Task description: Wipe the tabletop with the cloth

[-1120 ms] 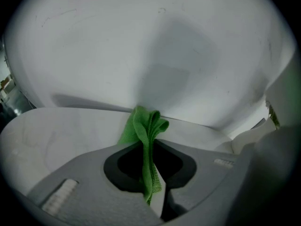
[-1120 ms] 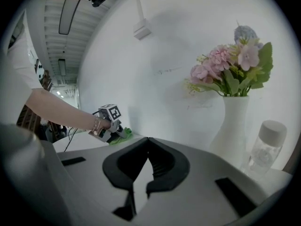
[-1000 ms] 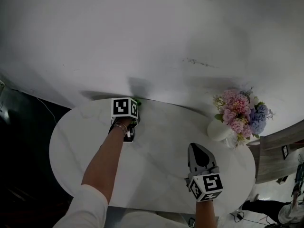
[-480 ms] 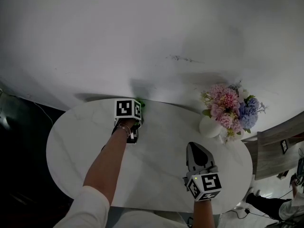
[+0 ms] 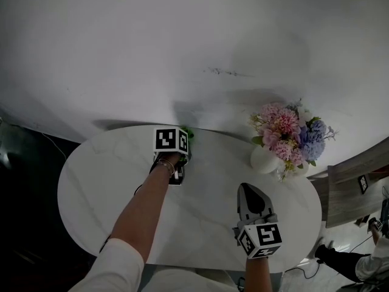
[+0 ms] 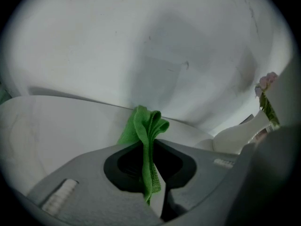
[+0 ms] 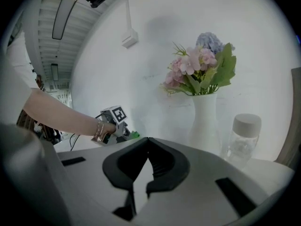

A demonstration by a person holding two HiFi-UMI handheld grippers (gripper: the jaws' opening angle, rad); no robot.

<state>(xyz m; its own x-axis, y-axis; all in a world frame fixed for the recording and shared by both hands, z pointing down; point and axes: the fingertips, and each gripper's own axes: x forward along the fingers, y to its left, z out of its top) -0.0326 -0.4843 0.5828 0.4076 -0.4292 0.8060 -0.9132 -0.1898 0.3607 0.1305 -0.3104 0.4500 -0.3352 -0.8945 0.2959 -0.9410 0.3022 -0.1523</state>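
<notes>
Cloth (image 6: 148, 126), green, clamped in left gripper (image 6: 149, 150) at worktop's (image 5: 103, 175) far edge, right gripper (image 7: 148, 145) jaws together, empty, near front edge, flower vase (image 5: 266, 160) at right end.

The table (image 5: 103, 175) is viewed from above in the head view, steeply down, with the wall (image 5: 182, 41) beyond. The left gripper view is set low and close over the table, facing that wall, while the right gripper view is aimed across the table. The vase (image 5: 264, 161) is shared by all 3 views, the left gripper (image 5: 184, 143) by the head and right gripper views.
</notes>
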